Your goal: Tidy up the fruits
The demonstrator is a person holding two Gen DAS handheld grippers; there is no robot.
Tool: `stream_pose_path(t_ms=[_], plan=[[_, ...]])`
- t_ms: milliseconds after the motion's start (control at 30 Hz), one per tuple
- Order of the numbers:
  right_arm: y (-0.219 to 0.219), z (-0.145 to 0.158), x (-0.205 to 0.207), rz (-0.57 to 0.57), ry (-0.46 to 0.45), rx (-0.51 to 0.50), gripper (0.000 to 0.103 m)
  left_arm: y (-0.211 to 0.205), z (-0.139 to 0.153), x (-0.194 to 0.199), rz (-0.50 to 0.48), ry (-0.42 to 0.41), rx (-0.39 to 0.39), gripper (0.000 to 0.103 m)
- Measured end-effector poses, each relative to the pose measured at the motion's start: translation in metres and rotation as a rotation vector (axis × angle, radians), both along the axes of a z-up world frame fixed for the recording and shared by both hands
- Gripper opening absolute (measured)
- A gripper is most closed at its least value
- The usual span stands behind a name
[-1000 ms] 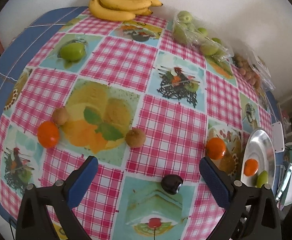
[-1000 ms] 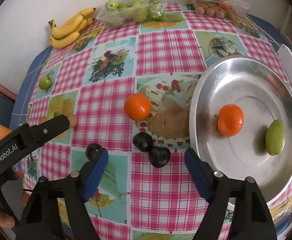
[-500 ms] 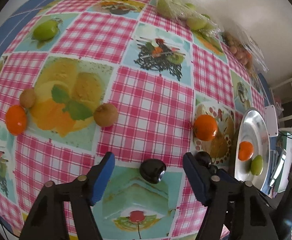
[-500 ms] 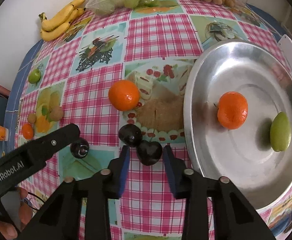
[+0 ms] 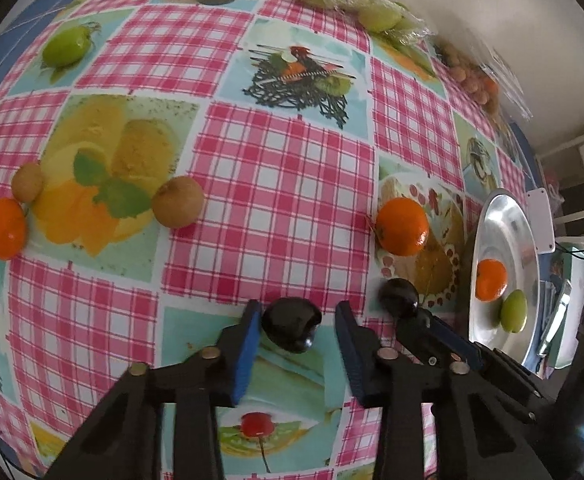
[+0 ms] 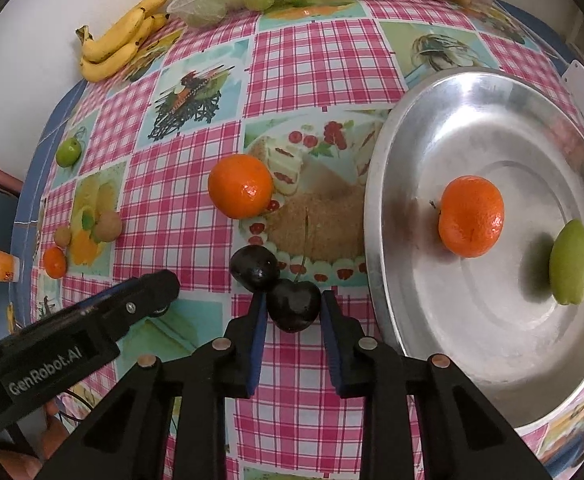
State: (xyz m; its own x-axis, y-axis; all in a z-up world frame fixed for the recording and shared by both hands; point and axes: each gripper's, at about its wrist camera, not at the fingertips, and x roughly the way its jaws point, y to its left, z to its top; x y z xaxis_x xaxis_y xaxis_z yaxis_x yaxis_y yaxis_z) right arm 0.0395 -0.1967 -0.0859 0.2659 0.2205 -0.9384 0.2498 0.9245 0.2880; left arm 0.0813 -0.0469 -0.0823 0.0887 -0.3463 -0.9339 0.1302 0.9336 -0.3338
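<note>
Fruits spread loose over a pink-checked picture tablecloth (image 5: 284,184), with only two so far inside the round silver metal tray (image 6: 491,92): an orange mandarin (image 6: 471,216) and a pale green pear-shaped fruit (image 6: 571,268). Step in hand, by the look of it: a double pick of cherries. Right gripper (image 6: 292,299) clamped tight on a dark glossy cherry (image 6: 293,306), blue pads pressing both flanks, fruit not yet off the cloth and just beside the tray's near rim. Touching that fruit on its far side, a second dark cherry (image 6: 254,268), stem trailing toward the tray. Left gripper (image 5: 297,313) closing around a lone dark heart-shaped cherry (image 5: 292,324); one pad against the skin, the other just short, so no firm hold yet. Elsewhere, untouched: a second orange mandarin (image 5: 401,226) between the cherries and the tray, a brown round kiwi-like fruit (image 5: 178,202), a yellow banana bunch (image 6: 120,44) by the wall. Next, probably: finish the left squeeze gently, since soft skin bruises and a round wet-looking fruit squirts sideways under uneven pressure. Then lift the right catch straight up, clear of its neighbour to avoid rolling it, carry over the rim, and let go low inside the tray, away from the two fruits already there.
</note>
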Motion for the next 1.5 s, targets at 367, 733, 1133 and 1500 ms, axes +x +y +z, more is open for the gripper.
stream_pose_path(t_ms=[367,733,1133,1500], plan=[[-0.004,0.012,-0.002,-0.010,-0.025,0.021,0.027,0.000,0.010,-0.001,-0.003,-0.051,0.000,0.030],[-0.004,0.058,-0.012,-0.027,-0.159,0.019,0.027,0.006,0.057,-0.005,0.014,-0.169,-0.070,0.030],[-0.005,0.079,-0.006,-0.027,-0.186,0.001,0.027,0.006,0.080,0.009,0.054,-0.213,-0.127,0.030],[-0.055,0.065,-0.002,-0.146,-0.155,0.002,0.027,-0.012,0.089,0.021,0.035,-0.249,-0.127,0.030]])
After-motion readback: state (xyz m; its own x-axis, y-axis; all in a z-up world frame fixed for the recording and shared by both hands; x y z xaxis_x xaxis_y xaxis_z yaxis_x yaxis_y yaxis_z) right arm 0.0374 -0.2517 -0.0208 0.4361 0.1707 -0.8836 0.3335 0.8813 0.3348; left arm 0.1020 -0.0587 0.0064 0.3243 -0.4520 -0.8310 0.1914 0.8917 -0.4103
